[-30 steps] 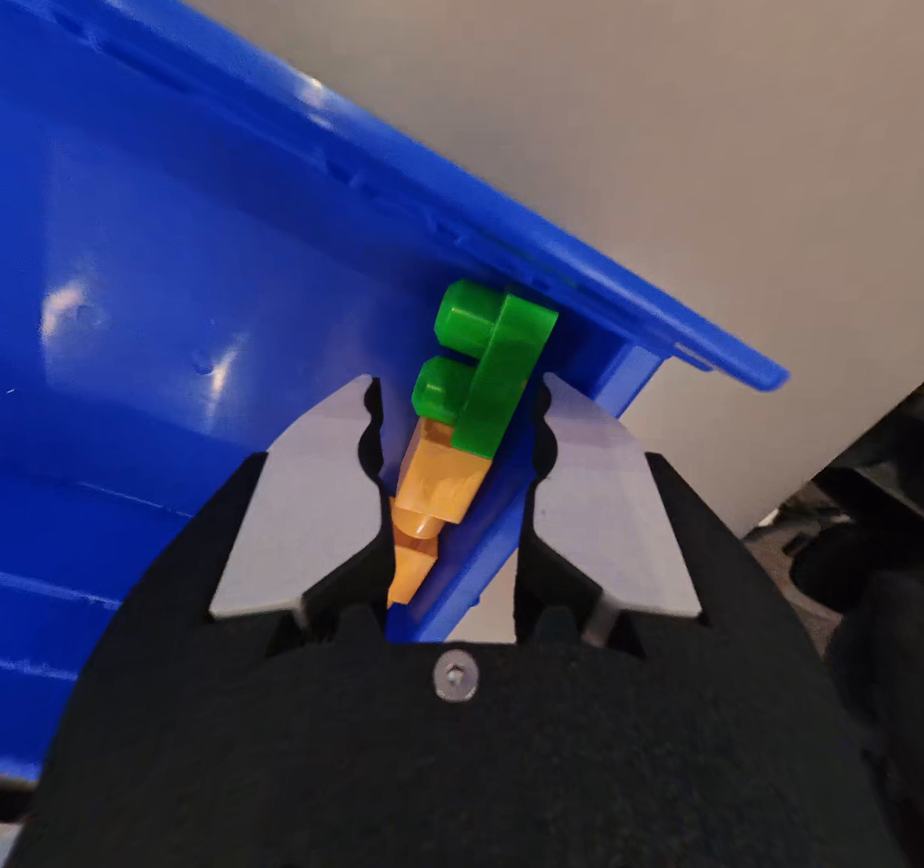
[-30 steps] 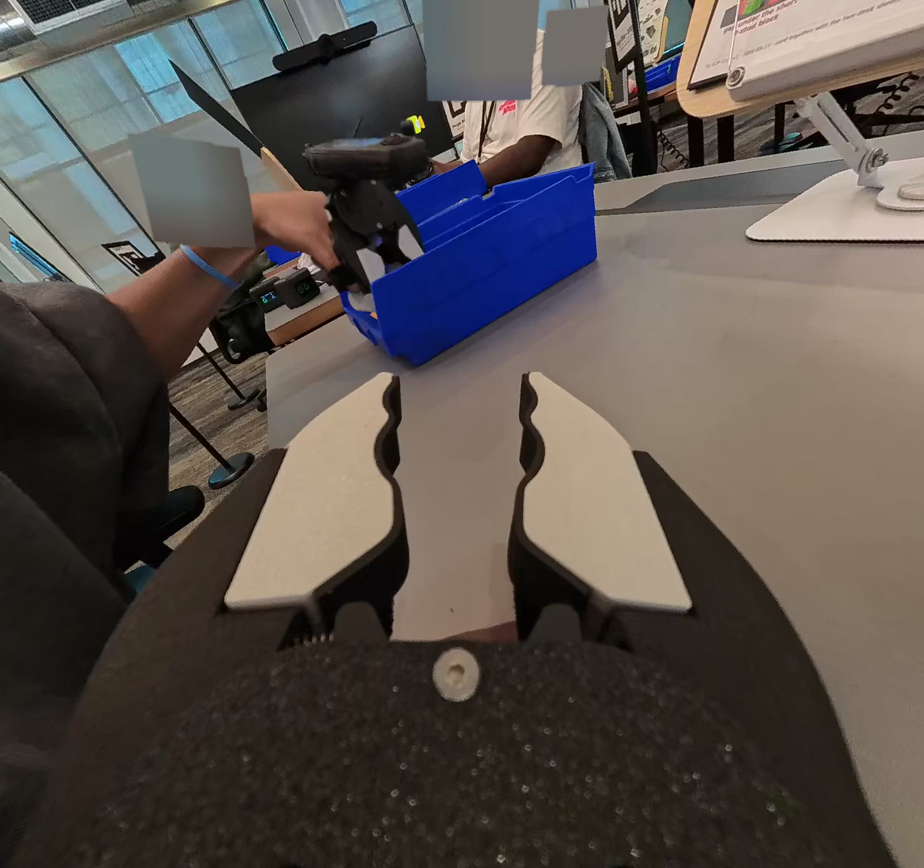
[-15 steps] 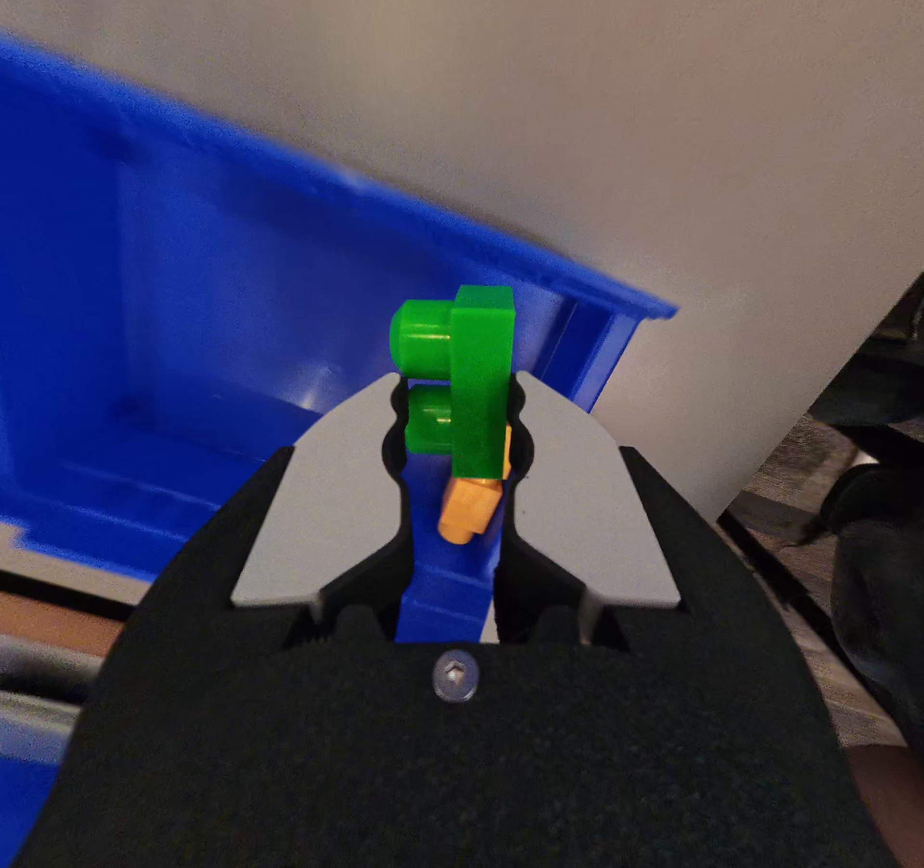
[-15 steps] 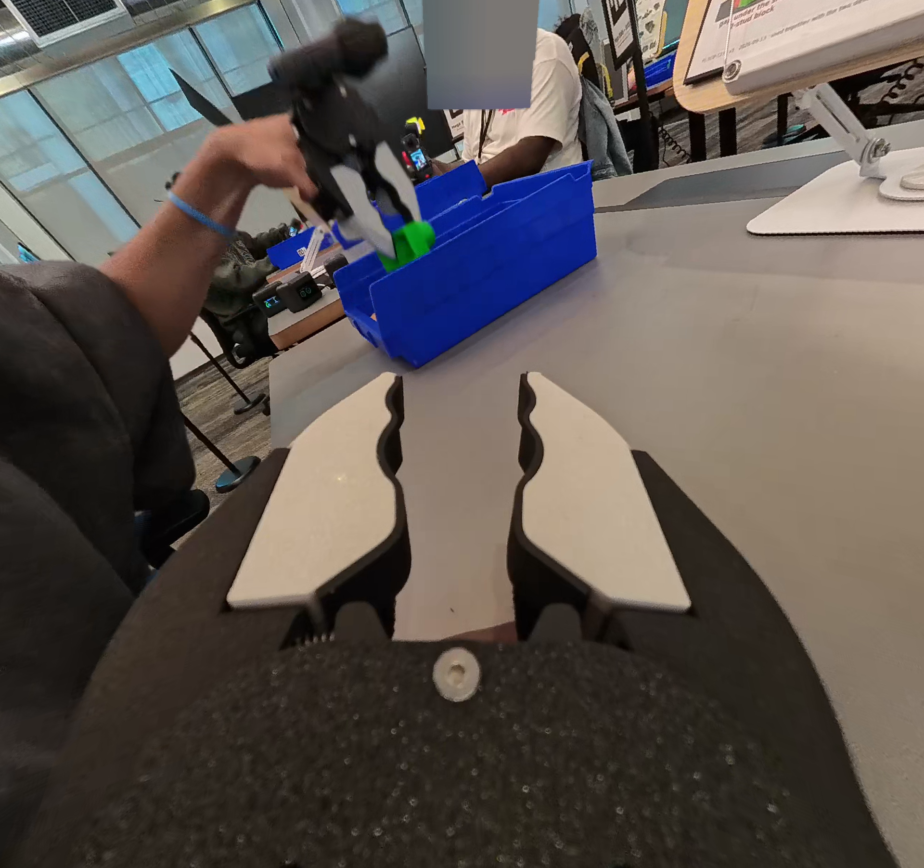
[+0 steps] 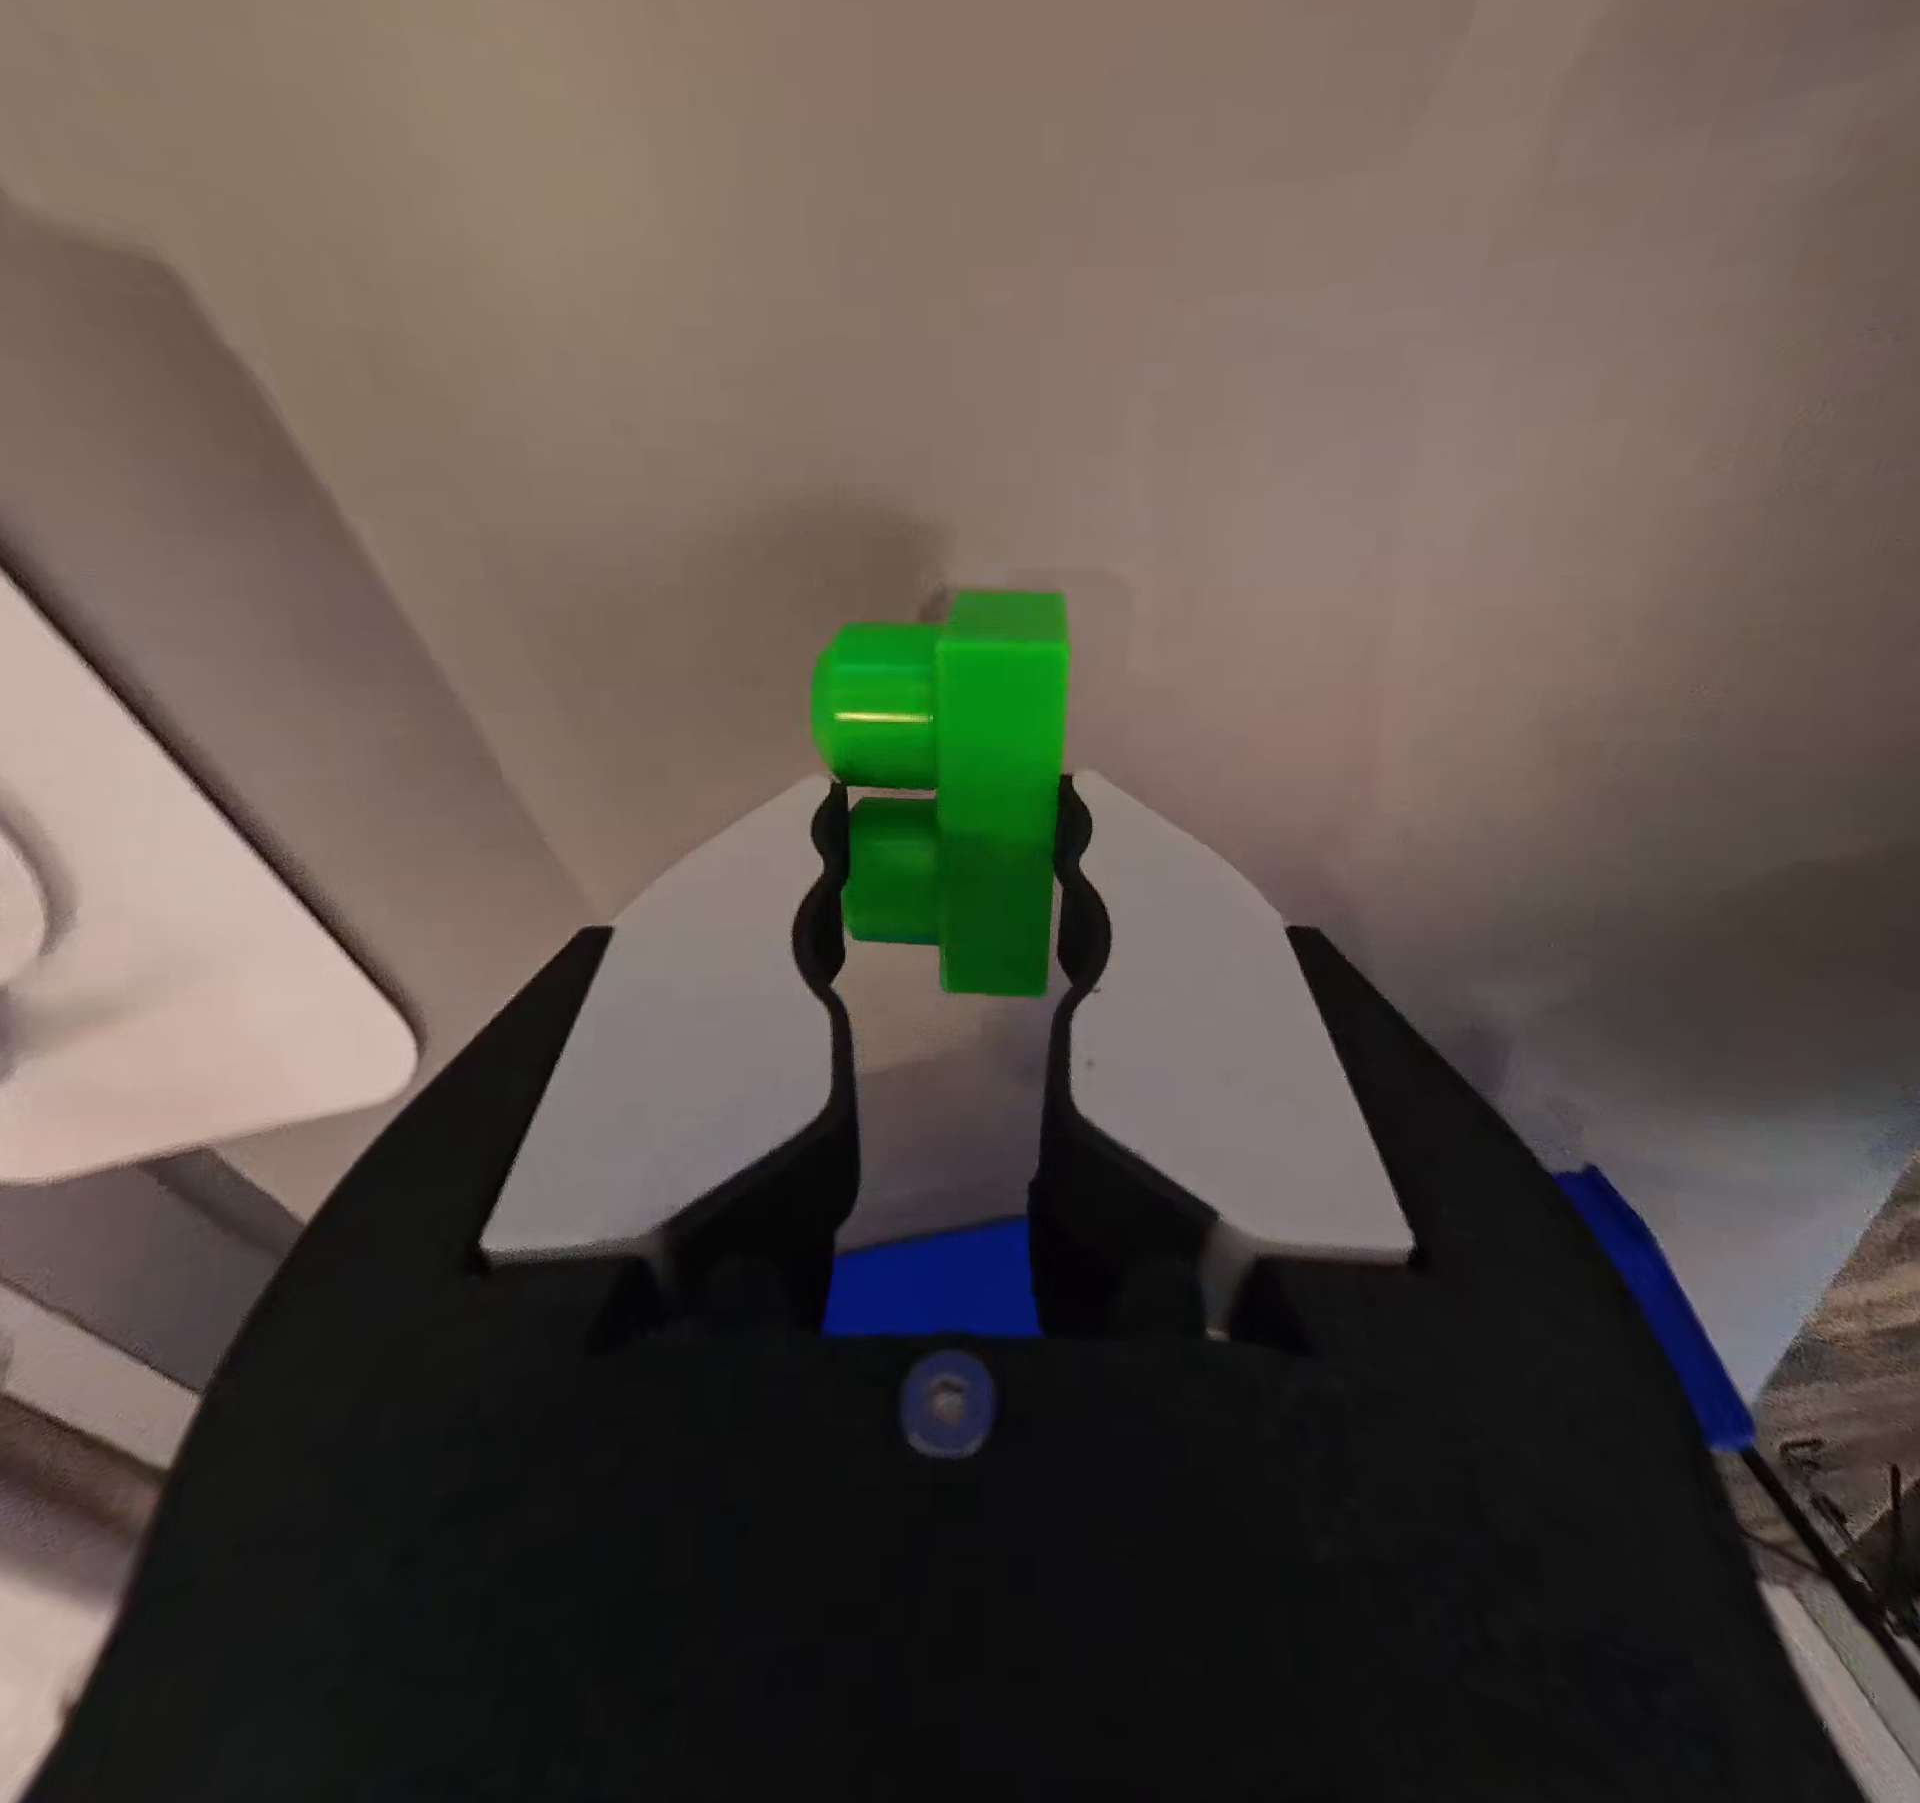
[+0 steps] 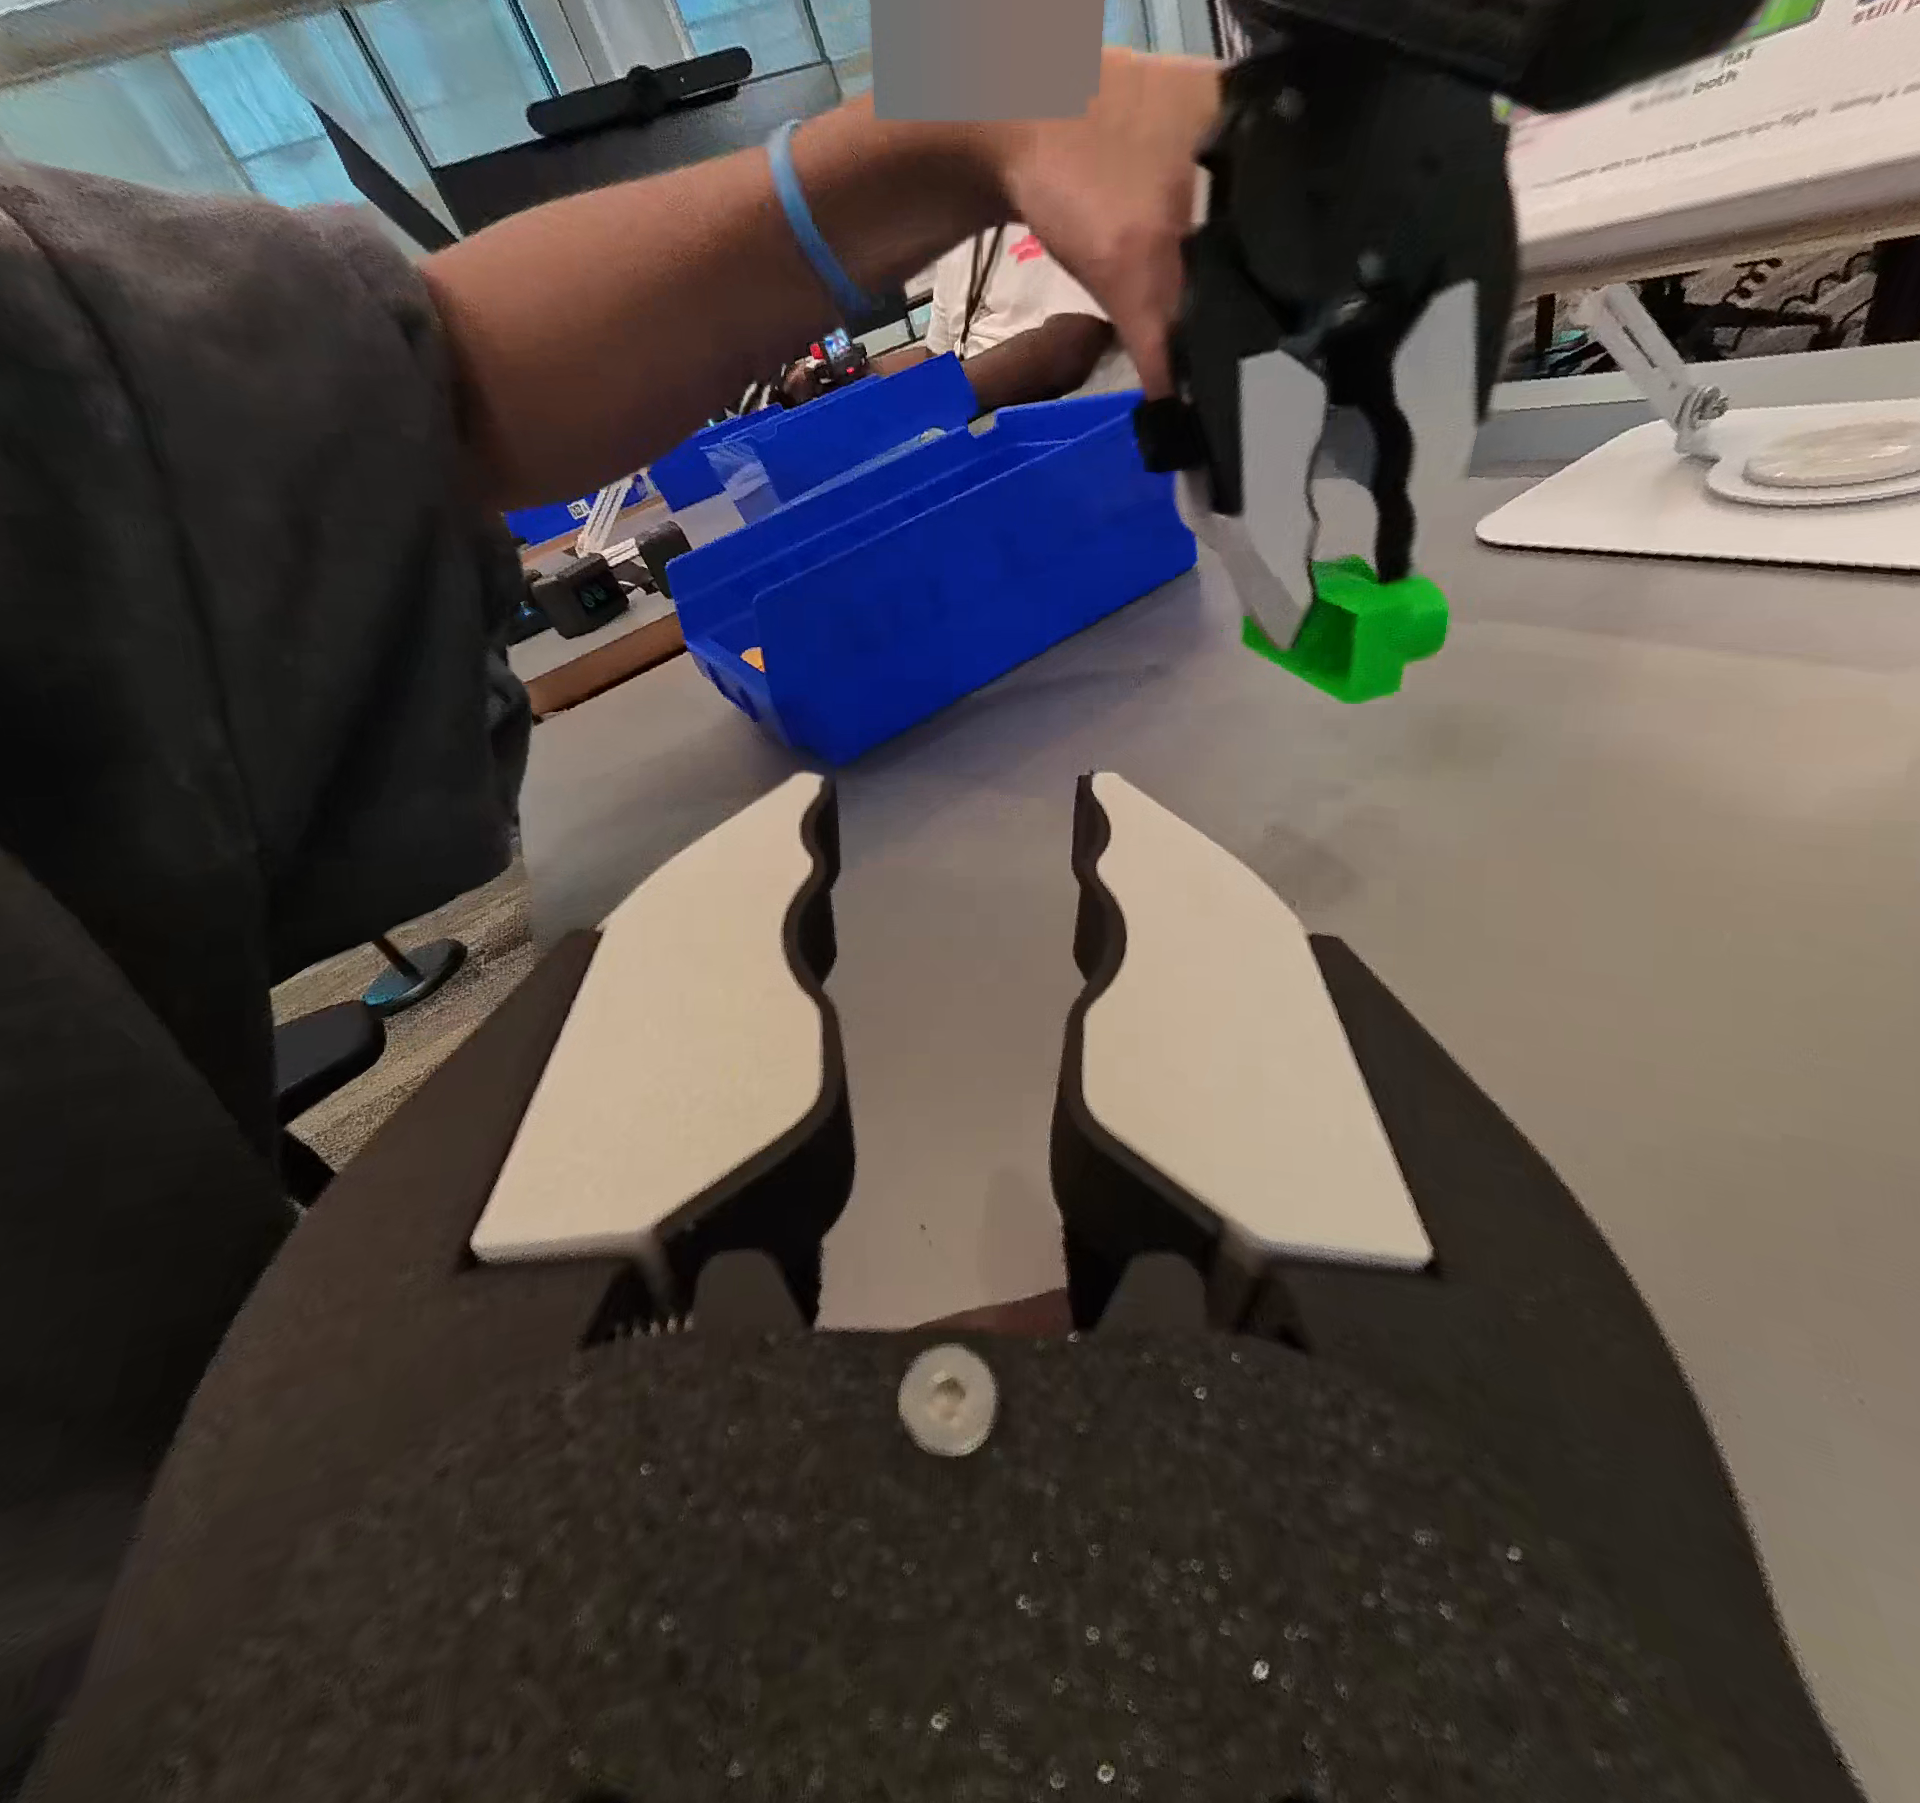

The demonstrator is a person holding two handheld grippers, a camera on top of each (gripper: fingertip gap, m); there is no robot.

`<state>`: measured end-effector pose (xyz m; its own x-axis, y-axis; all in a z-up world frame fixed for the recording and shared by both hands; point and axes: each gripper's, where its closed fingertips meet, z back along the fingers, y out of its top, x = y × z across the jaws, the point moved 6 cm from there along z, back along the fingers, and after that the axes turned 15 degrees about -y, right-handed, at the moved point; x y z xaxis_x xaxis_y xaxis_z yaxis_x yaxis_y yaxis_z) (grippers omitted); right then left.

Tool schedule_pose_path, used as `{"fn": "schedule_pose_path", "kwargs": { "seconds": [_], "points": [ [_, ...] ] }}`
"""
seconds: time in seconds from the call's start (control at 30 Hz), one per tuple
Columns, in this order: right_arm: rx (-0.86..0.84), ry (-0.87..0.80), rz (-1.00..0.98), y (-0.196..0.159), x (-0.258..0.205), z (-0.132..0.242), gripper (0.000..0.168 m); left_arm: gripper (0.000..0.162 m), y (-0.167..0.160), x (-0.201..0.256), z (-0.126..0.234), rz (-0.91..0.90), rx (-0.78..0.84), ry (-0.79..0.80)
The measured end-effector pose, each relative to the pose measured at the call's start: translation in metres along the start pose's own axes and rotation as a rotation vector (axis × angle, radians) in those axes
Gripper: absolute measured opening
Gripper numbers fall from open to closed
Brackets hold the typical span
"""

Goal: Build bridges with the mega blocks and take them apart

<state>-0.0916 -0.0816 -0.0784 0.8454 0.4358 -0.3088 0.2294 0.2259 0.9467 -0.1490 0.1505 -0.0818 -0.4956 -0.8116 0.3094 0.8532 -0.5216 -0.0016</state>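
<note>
Block (image 5: pixel 997 797) now out of the bin (image 6: pixel 935 590), left gripper (image 5: pixel 951 880) jaws clamping it above the worktop (image 6: pixel 1558 870); right gripper (image 6: pixel 951 870) jaws gape empty; building begins.

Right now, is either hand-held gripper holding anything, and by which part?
The left hand-held gripper pinches the green block across its near end, one pad on the stud tip, one on the flat underside. The right hand-held gripper is open and empty.
</note>
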Motion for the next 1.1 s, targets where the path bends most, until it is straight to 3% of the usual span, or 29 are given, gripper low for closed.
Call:
{"fn": "schedule_pose_path", "kwargs": {
  "seconds": [0.3,0.4,0.47,0.6,0.7,0.8,0.87,0.97,1.1],
  "points": [
    [-0.026,-0.006,-0.010,-0.005,0.006,0.001,0.043,0.037,0.021,-0.017,-0.028,-0.079,-0.044,-0.023],
    [-0.035,0.000,-0.006,-0.005,0.006,0.000,0.043,0.060,0.016,-0.008,-0.023,-0.025,0.025,-0.003],
    [-0.033,0.004,0.014,-0.003,0.004,0.001,0.043,0.063,0.004,0.010,-0.006,0.041,0.109,0.067],
    [-0.051,0.025,0.053,-0.007,-0.003,0.000,0.043,0.060,-0.049,0.102,0.049,0.144,0.552,0.167],
    [-0.075,0.044,0.090,-0.010,-0.008,-0.003,0.043,0.060,-0.128,0.167,0.054,0.382,0.673,0.302],
    [-0.106,0.059,0.136,-0.014,-0.013,-0.007,0.043,0.061,-0.202,0.205,0.028,0.750,0.644,0.383],
    [-0.104,0.068,0.170,-0.014,-0.017,-0.010,0.043,0.063,-0.230,0.214,0.004,0.899,0.569,0.404],
    [-0.112,0.098,0.165,-0.015,-0.021,-0.015,0.042,0.064,-0.244,0.212,-0.033,0.907,0.325,0.323],
    [-0.114,0.121,0.146,-0.015,-0.023,-0.018,0.042,0.062,-0.244,0.187,-0.047,0.857,0.242,0.133]
  ]
}}
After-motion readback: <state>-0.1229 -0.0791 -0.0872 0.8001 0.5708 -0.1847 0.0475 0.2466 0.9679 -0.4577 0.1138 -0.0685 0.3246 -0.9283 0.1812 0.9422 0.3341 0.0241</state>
